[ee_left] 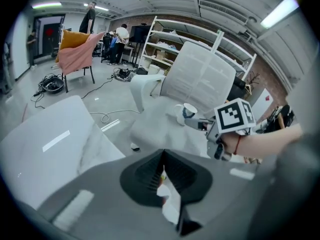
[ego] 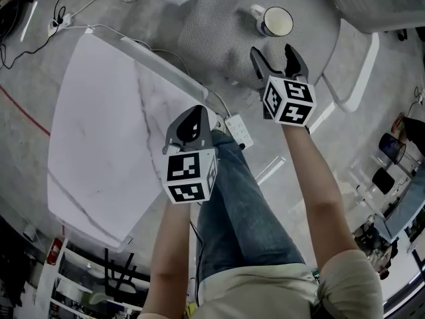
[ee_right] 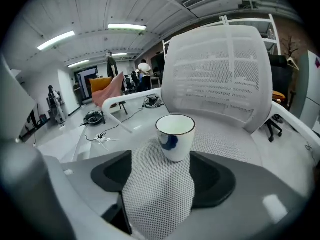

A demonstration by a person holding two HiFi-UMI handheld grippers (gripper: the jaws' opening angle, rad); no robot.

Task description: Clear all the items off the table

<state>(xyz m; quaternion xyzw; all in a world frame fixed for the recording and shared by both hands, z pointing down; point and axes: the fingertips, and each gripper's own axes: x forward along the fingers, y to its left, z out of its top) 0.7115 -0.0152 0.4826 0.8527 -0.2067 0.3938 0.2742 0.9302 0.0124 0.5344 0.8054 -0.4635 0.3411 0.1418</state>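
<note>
We see one white marble table (ego: 99, 145) on the left of the scene and one mesh office chair (ego: 219, 38) to its right, on the far side. One white mug (ee_right: 175, 136) with a dark rim and a blue mark on its side stands upright on the chair's seat, in front of the backrest.

We count two grippers, one in each hand. The right gripper (ego: 273, 50) is over the near part of the seat with its jaws spread wide. The mug stands just beyond the tips, in line with the gap, and neither pad presses on it. The left gripper (ego: 192, 119) hangs nearer to us, by the table's right edge and above one leg in blue jeans (ego: 246, 205). Its jaws are pressed together on one thin white scrap (ee_left: 170, 199), which hangs crumpled from the pinch. We cannot tell whether it is paper or a wrapper.

On the floor between the table and the chair lies one white power strip (ego: 239, 130) with its cable. Far across the room we see one white shelving unit (ee_left: 165, 39) and one other chair draped in pink cloth (ee_left: 80, 49).
</note>
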